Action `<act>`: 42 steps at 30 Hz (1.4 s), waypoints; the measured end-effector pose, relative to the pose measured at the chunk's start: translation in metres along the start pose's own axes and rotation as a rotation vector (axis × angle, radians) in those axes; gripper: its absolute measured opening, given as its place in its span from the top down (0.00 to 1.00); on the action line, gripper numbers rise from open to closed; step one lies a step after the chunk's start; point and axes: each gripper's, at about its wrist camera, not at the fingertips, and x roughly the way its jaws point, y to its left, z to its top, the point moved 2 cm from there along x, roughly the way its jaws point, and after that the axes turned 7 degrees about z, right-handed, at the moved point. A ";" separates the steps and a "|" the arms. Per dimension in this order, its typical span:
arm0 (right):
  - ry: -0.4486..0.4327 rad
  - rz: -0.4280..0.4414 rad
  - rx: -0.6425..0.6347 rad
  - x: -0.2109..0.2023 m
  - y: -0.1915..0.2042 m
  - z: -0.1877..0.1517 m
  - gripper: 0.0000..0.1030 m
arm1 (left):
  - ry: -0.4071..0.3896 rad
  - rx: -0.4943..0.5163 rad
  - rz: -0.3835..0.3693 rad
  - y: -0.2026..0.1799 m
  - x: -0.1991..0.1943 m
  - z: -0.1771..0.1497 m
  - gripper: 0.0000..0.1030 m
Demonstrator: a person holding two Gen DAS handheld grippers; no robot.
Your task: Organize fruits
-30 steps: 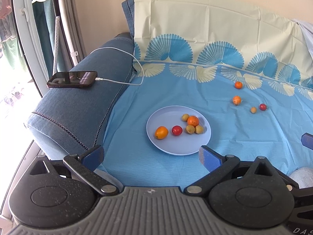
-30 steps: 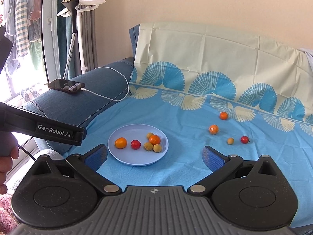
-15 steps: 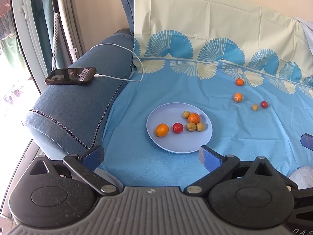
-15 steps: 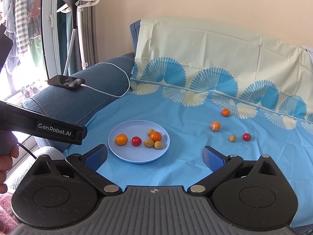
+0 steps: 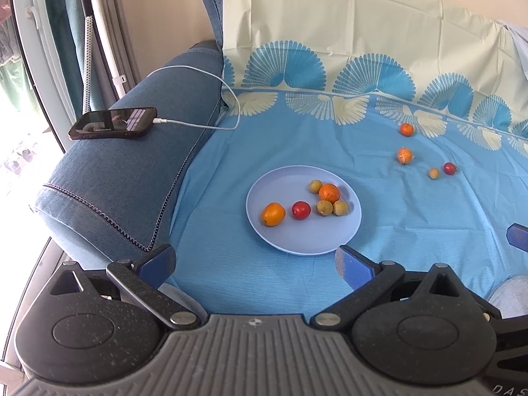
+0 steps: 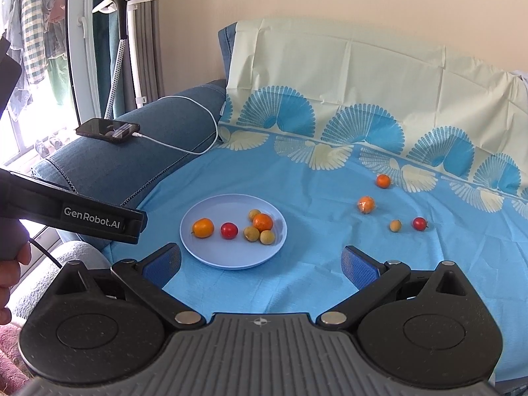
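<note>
Over the last second both views crept slightly forward; no fruit moved. Left gripper (image 5: 254,260) and right gripper (image 6: 260,260) stand wide apart, empty. Plate (image 6: 204,250) carries six fruits; four loose fruits (image 6: 366,204), apparently small oranges and tomatoes, lie right of it.

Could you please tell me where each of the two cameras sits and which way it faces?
Left wrist: on the left hand-held gripper, facing forward over the sofa at the plate; its open blue fingers show.
Right wrist: on the right hand-held gripper, slightly higher and further right, facing likewise; its open fingers, the left device's body and a hand show.
Shared: plate, loose fruits, phone.
</note>
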 end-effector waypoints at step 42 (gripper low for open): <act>0.047 -0.392 0.230 0.107 -0.261 -0.011 0.01 | 0.098 0.172 -0.184 -0.229 0.170 0.130 0.00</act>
